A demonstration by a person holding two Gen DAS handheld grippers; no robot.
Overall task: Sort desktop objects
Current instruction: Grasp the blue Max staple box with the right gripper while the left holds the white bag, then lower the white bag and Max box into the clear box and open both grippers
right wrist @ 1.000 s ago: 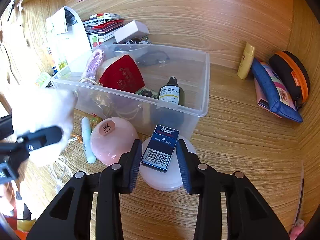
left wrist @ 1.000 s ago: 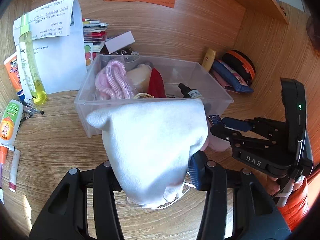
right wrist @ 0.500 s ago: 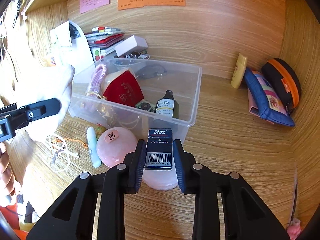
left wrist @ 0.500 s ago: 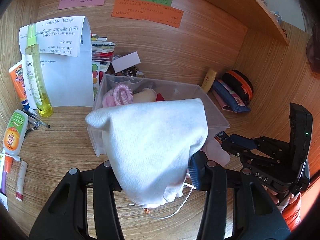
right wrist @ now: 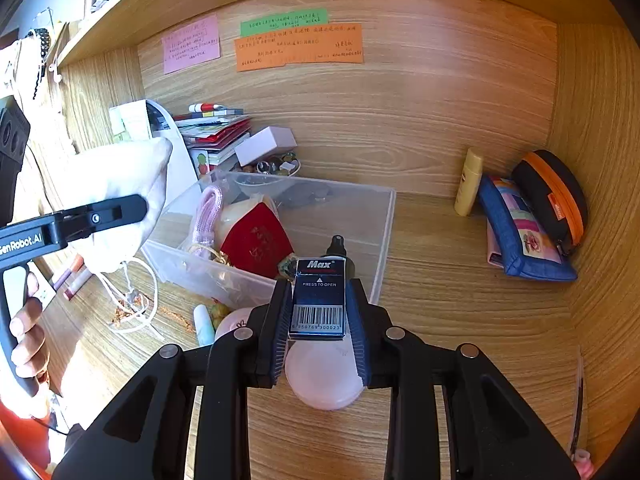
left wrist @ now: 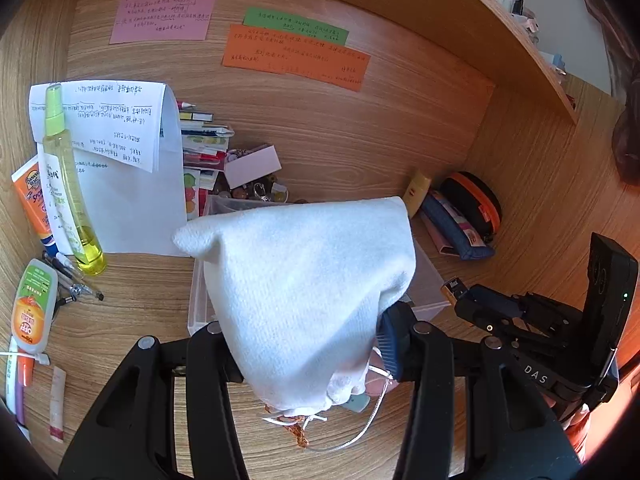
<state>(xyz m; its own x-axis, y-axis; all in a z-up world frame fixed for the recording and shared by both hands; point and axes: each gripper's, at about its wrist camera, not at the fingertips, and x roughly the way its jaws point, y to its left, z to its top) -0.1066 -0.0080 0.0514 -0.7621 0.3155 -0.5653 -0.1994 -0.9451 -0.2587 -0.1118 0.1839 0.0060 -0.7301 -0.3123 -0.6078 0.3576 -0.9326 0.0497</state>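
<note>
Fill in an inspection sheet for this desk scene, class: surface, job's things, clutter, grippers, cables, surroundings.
Surface: wooden desk, crowded on the left.
Job's things: white pouch and blue box, both lifted; clear bin holding a red pouch, pink cord and dark bottle.
Clutter: yellow spray bottle, tubes, pens, booklets, pink discs, blue case.
Grippers: left gripper shut on the white pouch; right gripper, whose jaws have just been closing, shut on the blue box.
Cables: nothing seen; only the pouch's drawstring.
Surroundings: coloured notes on the back panel, shelf above.
</note>
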